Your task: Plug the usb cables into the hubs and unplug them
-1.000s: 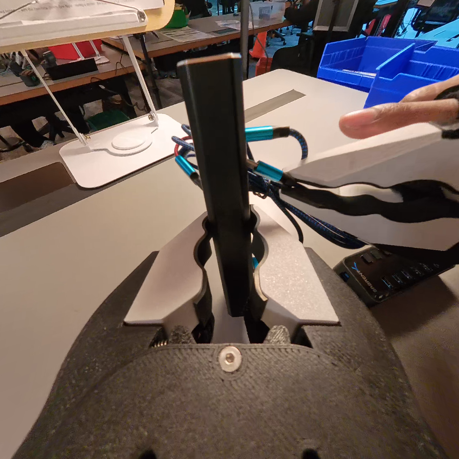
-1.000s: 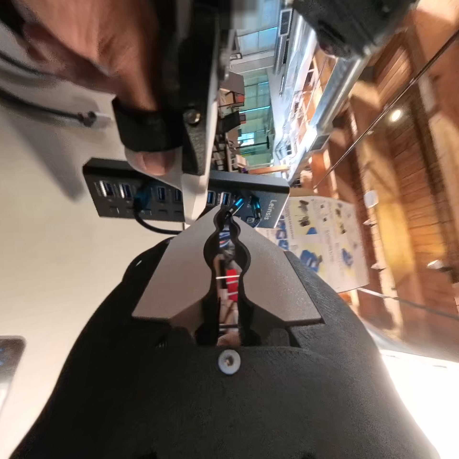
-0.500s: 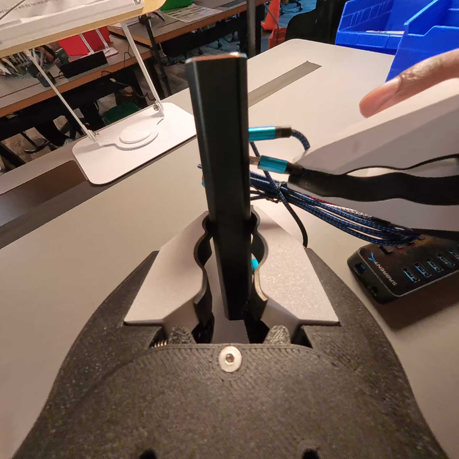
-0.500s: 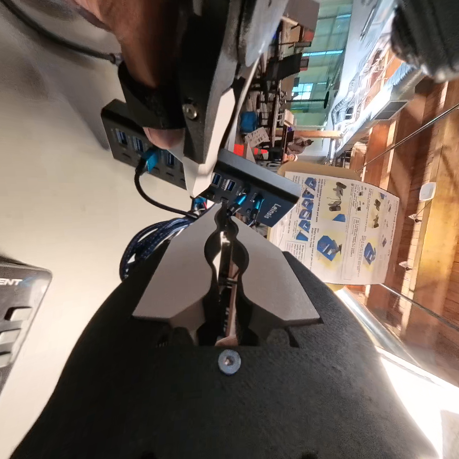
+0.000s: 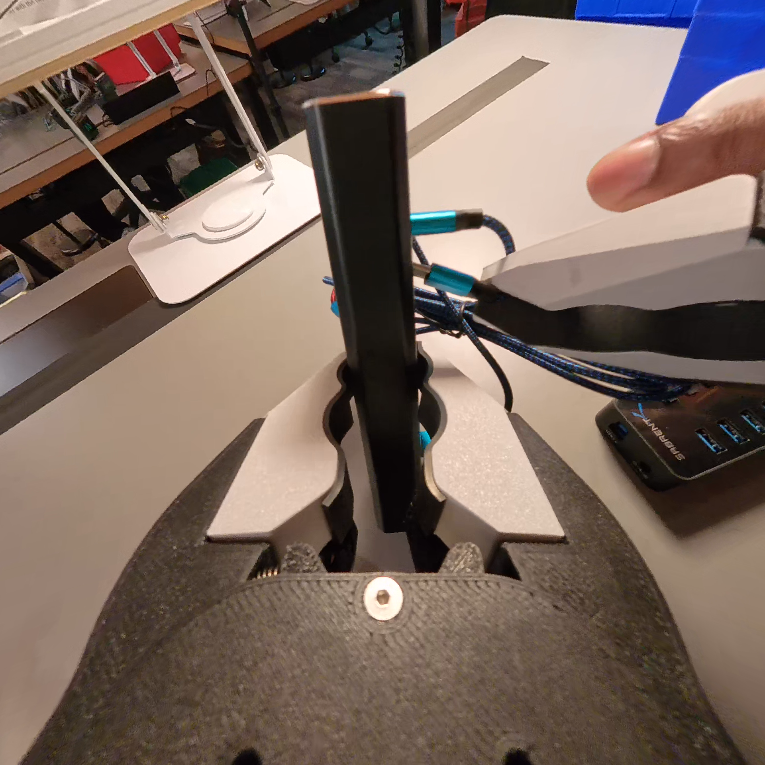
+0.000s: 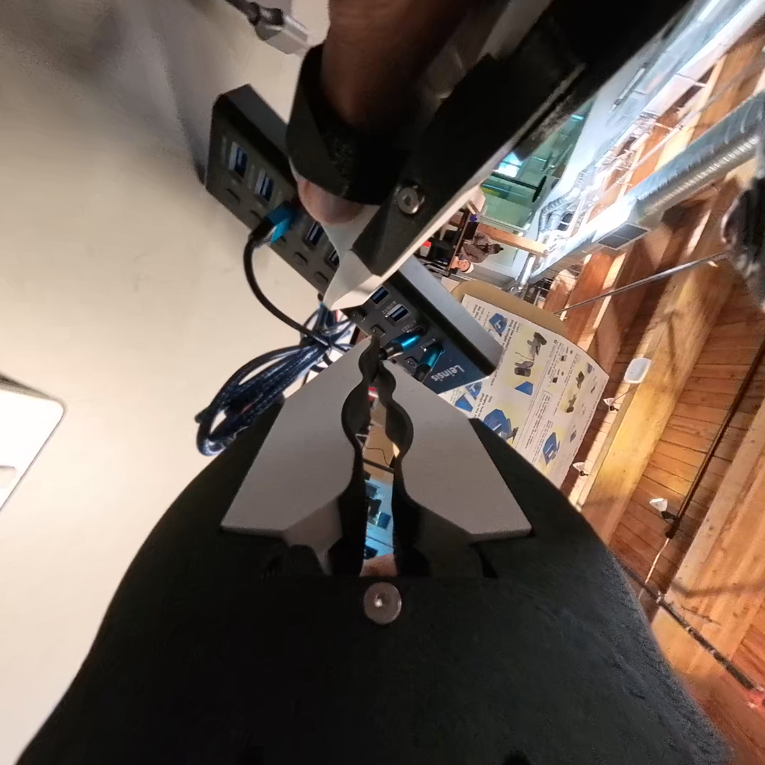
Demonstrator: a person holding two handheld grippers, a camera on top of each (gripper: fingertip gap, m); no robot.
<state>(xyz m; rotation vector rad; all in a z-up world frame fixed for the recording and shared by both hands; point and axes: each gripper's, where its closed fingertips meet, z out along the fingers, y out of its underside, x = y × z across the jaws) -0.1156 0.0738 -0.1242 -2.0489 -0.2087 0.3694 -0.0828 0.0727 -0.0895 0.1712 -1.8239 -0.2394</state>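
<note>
**Hub held on edge, plug gripped at its face**

The black USB hub (image 5: 364,289) stands on its narrow edge above the table (image 5: 124,434), clamped between the fingers of the left gripper (image 5: 383,372). Two teal-collared plugs sit in its port face; the right gripper (image 6: 374,352) has its tips pressed together on the nearer plug (image 5: 449,278), apparently on the cable just behind the collar, though blur hides the exact contact. Blue braided cables (image 5: 559,356) hang bundled below. A second black hub (image 5: 703,447) lies flat on the table nearby. A white stand base (image 5: 215,236) sits beyond.
</note>
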